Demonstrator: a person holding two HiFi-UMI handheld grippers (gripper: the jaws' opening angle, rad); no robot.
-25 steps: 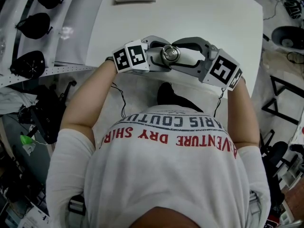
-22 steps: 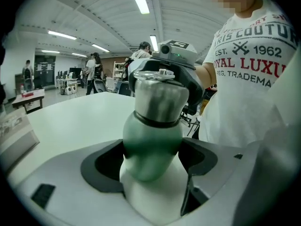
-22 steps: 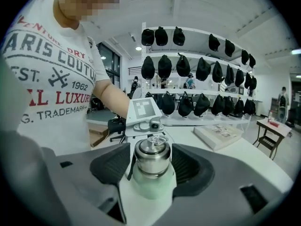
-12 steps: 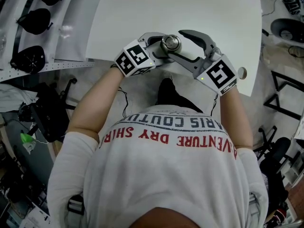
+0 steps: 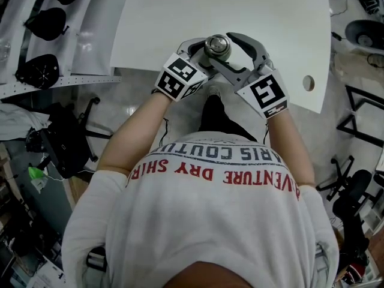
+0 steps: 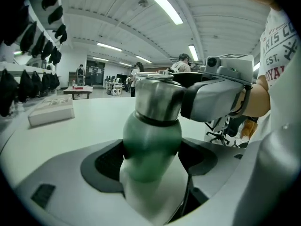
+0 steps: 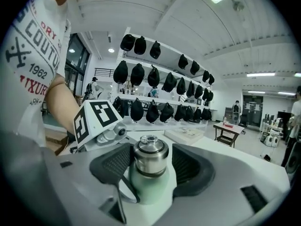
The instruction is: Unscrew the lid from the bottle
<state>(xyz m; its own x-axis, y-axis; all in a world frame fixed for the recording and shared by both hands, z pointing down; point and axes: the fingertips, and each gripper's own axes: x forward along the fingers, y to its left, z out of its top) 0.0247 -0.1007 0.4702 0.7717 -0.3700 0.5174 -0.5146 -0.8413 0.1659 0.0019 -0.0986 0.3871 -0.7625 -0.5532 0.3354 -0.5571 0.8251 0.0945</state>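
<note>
— What's between your pads?

— In my left gripper [image 6: 150, 166], the bottle [image 7: 146, 188]. The pads press on its green body just under the steel collar, and it stands upright. My right gripper [image 7: 149, 167] has the lid [image 5: 217, 44] between its jaws, but they have just been opening. There's a sliver of gap on each side, so nothing is pinched there now.

— Is the lid off?

— No, it's seated on the neck.

— What's your plan?

— I'd judge I'm between twists. I'd close the right squarely on the lid's steel side with both pads level. Then I'd turn it against the left, which mustn't let the body spin. Smooth metal may slip, so pinch firmly.

— Where is it all?

— By the near edge of the white table [image 5: 270, 17], close in front of me. Whether the base rests on it, I can't tell.
</note>
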